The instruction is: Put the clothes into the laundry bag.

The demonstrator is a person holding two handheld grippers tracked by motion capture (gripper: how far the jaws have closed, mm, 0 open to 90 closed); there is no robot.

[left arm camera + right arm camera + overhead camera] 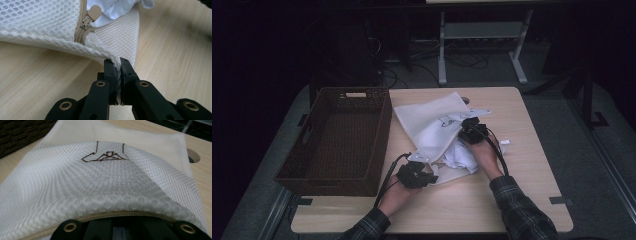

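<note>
A white mesh laundry bag (pixel 432 122) lies on the wooden table (pixel 527 170), with a brown shirt outline drawn on it (pixel 105 156). A white garment (pixel 459 157) bulges out of its open mouth. My left gripper (pixel 419 175) is shut on the bag's folded edge (pixel 119 62), just below the tan zipper pull (pixel 92 13). My right gripper (pixel 473 132) is pushed into the bag's mouth. Mesh (pixel 100 185) and the zipper edge drape over its black body (pixel 120 230) and hide the jaws, so I cannot see whether they hold anything.
A dark wicker basket (pixel 384 130) stands empty on the table's left half, right beside the bag. A round cable hole (pixel 193 155) sits in the tabletop behind the bag. A small white scrap (pixel 505 142) lies right of my right hand.
</note>
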